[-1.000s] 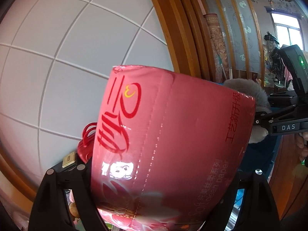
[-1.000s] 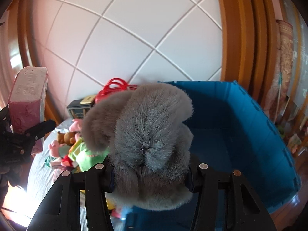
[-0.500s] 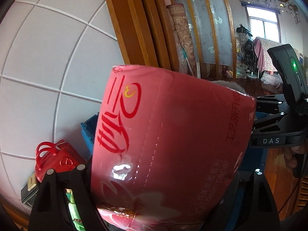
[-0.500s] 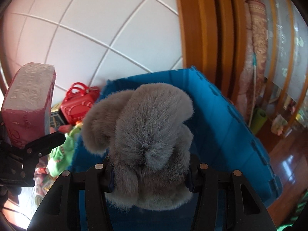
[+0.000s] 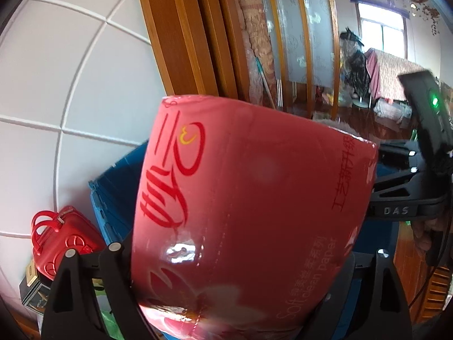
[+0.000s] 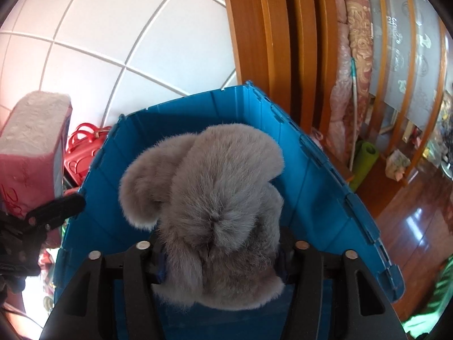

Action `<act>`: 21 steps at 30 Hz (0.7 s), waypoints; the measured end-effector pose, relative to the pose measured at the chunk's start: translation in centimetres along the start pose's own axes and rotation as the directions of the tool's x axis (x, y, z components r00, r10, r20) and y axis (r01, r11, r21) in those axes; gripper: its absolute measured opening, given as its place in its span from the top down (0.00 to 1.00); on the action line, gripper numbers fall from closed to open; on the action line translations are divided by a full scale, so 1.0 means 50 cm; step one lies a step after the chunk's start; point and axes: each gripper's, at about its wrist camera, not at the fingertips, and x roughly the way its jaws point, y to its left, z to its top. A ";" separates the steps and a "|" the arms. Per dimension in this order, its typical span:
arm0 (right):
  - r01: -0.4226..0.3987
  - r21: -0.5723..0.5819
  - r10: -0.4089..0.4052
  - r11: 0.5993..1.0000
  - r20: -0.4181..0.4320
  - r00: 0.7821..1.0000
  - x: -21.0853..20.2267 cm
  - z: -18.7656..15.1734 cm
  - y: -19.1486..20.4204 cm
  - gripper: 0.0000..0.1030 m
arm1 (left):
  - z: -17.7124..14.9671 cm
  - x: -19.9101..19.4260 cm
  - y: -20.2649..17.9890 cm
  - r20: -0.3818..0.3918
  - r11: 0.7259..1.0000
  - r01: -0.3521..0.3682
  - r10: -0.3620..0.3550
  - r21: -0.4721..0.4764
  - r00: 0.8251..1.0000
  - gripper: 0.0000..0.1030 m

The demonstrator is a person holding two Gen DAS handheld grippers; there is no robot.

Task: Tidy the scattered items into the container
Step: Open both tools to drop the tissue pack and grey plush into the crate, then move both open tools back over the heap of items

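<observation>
1. Your left gripper (image 5: 235, 291) tilts downward over the near left corner of the blue crate (image 6: 317, 170). Its jaws are opening, with the pink tissue pack (image 5: 249, 215) still standing between the fingers (image 5: 119, 283); whether the pads still press it, you cannot tell.
2. Your right gripper (image 6: 220, 257) also points down into the crate, jaws opening around the grey plush toy (image 6: 215, 198), which sits between them above the crate's blue floor.
3. The two grippers hang side by side, near each other.
4. A red toy suitcase (image 5: 61, 240) lies outside the crate, just beside its left wall.
</observation>
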 end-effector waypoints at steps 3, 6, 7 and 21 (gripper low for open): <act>0.016 0.010 -0.016 1.000 0.022 1.000 0.005 0.009 -0.002 0.00 | 0.001 0.005 -0.003 -0.029 1.000 -0.009 0.009 -0.006 1.000 0.00; 0.018 0.024 -0.019 1.000 0.030 0.999 0.006 0.012 -0.005 0.00 | -0.002 -0.002 -0.010 -0.029 0.999 -0.051 0.051 0.011 0.998 0.00; 0.017 0.026 -0.018 1.000 0.029 0.999 0.006 0.012 -0.005 0.00 | -0.005 -0.006 -0.013 -0.025 0.998 -0.066 0.067 0.024 0.997 0.00; -0.052 -0.051 0.053 0.997 0.031 0.998 -0.020 0.003 0.104 0.00 | -0.136 -0.086 0.069 -0.051 0.989 -0.122 0.118 -0.086 0.992 0.00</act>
